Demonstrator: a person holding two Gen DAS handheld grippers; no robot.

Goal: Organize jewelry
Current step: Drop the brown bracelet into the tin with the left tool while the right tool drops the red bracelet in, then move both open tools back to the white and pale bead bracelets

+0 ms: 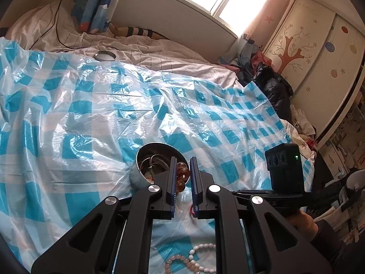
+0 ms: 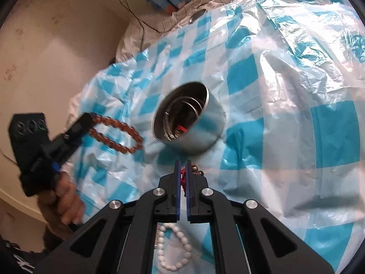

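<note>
1. White bead bracelet (image 2: 174, 248) lay closest to the right wrist camera, on the blue-and-white checked plastic sheet (image 2: 285, 91), under the gripper frame; also seen low in the left wrist view (image 1: 200, 253) beside a pinkish bead bracelet (image 1: 180, 262).
2. Right gripper (image 2: 183, 178) had jaws at a narrow gap, pinching a red cord (image 2: 182, 175) with small dark beads (image 2: 196, 170) sticking out at its right side.
3. Left gripper (image 1: 183, 178) was closed on the amber bead bracelet (image 1: 182, 173); in the right wrist view the bracelet (image 2: 118, 134) hung as a loop off the fingertips, above the sheet and just left of the tin.
4. Round metal tin (image 2: 189, 123) sat open on the sheet, tilted, near both grippers; it held metal bangles (image 2: 182, 111) and something red, too blurred to name.
5. Tin (image 1: 146, 166) in the left wrist view sat just ahead-left of the left fingers, amber beads at its rim.
6. Tin lid (image 1: 105, 56) lay far back on the pale bedsheet (image 1: 159, 52), well apart from the tin.
7. Person's left hand (image 2: 66, 196) gripped the left tool's handle.
8. Black cable (image 1: 57, 22) ran across the bedsheet.
</note>
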